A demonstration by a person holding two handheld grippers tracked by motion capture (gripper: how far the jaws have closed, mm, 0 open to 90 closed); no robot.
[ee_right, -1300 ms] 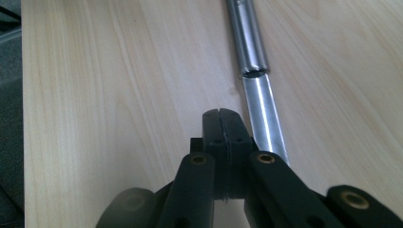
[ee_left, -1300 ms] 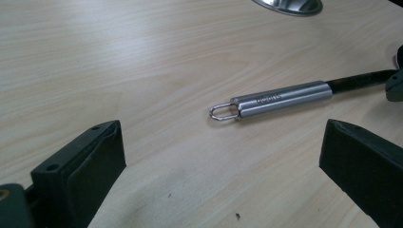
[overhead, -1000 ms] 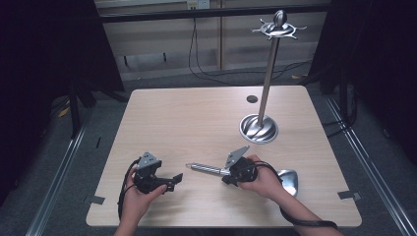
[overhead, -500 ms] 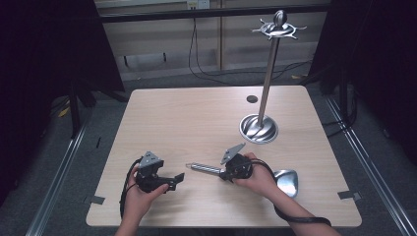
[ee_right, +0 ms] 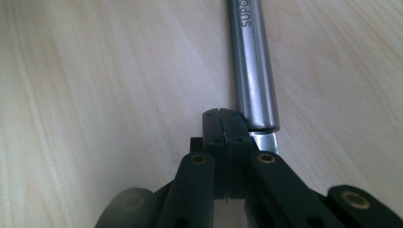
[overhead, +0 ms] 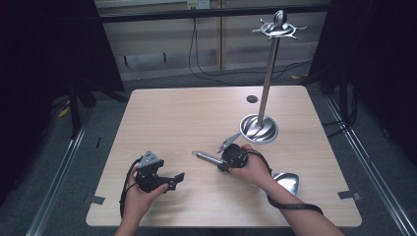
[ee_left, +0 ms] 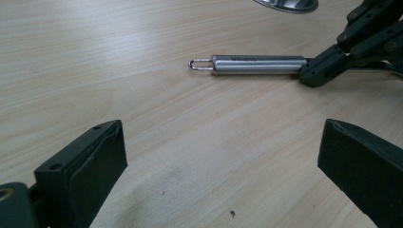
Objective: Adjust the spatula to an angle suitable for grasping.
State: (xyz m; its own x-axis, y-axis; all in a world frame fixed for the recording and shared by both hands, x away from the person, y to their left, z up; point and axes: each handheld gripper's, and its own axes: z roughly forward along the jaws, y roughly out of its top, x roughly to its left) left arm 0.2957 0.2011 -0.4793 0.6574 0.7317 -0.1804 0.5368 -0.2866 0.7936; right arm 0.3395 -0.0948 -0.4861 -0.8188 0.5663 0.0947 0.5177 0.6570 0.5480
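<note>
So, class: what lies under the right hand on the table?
The right hand covers a metal utensil's middle: its tubular handle emerges leftward, its shiny head rightward. The neck between, and how the right gripper meets it, stay hidden.

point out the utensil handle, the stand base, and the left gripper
utensil handle (ee_left: 259, 64), left gripper view, middle of the steel tube.
stand base (overhead: 258, 129), high view, domed foot.
left gripper (overhead: 173, 180), high view, between its open jaws.
</note>
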